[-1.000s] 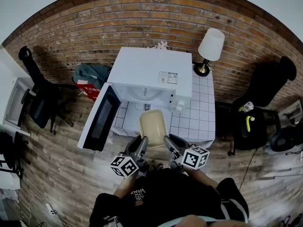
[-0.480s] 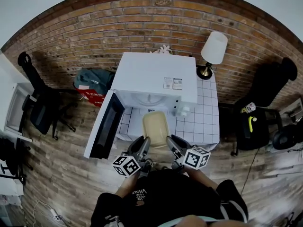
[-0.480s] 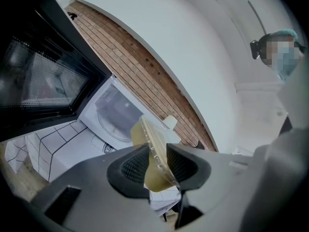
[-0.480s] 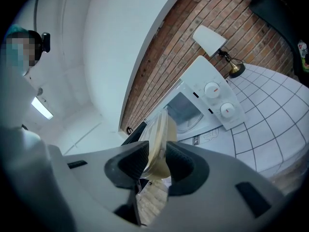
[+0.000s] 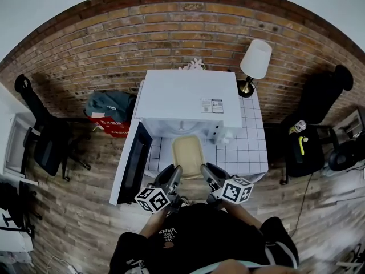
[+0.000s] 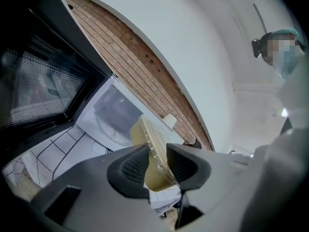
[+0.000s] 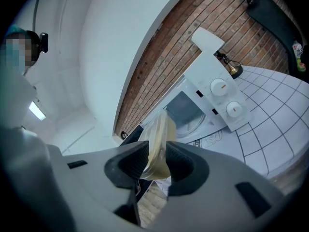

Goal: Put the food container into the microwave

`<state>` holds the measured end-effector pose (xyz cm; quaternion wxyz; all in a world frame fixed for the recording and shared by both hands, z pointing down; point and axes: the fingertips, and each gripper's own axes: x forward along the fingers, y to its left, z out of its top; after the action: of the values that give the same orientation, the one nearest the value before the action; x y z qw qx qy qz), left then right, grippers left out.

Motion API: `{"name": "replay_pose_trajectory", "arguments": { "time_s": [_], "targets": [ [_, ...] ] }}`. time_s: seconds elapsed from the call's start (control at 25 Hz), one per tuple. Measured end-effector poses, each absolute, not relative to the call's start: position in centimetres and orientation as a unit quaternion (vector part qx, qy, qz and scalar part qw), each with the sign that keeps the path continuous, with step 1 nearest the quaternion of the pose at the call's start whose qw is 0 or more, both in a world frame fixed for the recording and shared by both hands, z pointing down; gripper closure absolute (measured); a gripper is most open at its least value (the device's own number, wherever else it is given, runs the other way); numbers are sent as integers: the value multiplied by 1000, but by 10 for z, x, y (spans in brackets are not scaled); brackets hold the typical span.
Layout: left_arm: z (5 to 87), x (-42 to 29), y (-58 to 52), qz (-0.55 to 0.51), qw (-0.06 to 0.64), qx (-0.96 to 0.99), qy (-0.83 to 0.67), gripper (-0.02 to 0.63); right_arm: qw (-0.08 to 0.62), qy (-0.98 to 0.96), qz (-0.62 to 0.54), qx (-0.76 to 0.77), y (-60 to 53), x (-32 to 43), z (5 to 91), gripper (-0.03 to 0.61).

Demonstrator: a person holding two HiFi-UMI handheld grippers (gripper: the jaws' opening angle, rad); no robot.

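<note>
On a white tiled table (image 5: 251,147), the microwave (image 5: 188,99) stands open. Left gripper (image 5: 171,178) and right gripper (image 5: 206,176) both clamp the food container (image 5: 187,154) just before it.

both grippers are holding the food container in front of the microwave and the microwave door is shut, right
Not quite. The microwave door is open, swung out to the left, as the head view shows. The rest holds: the left gripper and the right gripper each have their jaws closed on the food container, held in front of the microwave.
</note>
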<state>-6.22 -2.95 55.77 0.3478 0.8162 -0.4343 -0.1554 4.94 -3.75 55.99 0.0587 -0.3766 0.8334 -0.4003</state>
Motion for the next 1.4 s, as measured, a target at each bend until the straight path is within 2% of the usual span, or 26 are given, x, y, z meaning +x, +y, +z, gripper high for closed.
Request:
{"name": "replay_pose_trajectory", "arguments": {
  "time_s": [0.48,1.4],
  "targets": [
    [570,-82,-52,-139,362,832,-397,494,72,813,-402,-414,-52,30,570,479],
    [601,-77,-108,-123,385,814,-417,495,43,810,-420,-406,-112,34,600,479]
  ]
}}
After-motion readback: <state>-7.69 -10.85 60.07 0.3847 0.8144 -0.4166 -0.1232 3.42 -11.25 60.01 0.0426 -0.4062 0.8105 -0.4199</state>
